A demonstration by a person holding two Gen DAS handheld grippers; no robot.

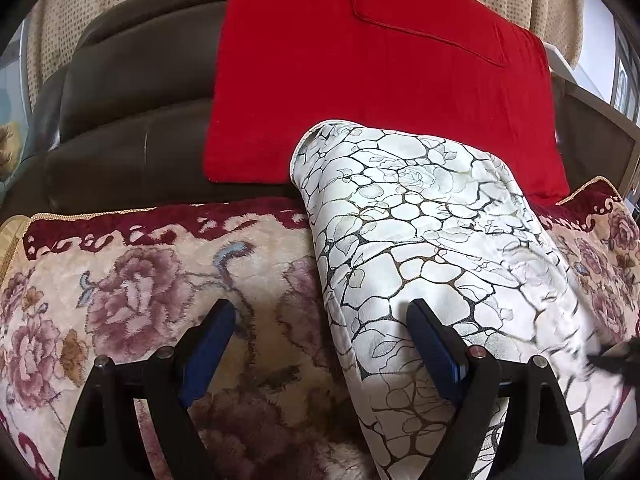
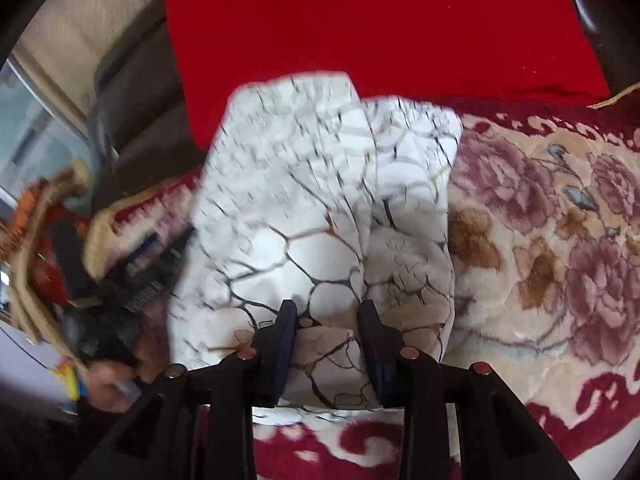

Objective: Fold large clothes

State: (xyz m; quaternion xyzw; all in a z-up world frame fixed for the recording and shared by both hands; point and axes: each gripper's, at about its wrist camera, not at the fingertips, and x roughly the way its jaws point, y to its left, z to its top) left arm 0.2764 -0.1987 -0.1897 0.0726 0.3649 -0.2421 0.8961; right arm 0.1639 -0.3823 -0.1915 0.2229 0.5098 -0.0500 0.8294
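Note:
A white garment with a black crackle and rose print [image 1: 420, 240] lies folded into a long strip on a floral plush blanket [image 1: 140, 280]. My left gripper [image 1: 320, 316] is open and empty, its left finger over the blanket, its right finger over the garment's left part. In the right wrist view the same garment [image 2: 320, 200] is blurred by motion. My right gripper [image 2: 328, 312] has its jaws partly closed around a raised fold at the garment's near end. The other gripper shows blurred at the garment's left edge [image 2: 160, 264].
A red cushion cover [image 1: 360, 80] leans on a dark brown leather sofa back [image 1: 132, 120] behind the garment. Beige dotted curtains [image 1: 100, 0] hang behind. The blanket's dark red border [image 2: 360, 444] runs along the near edge.

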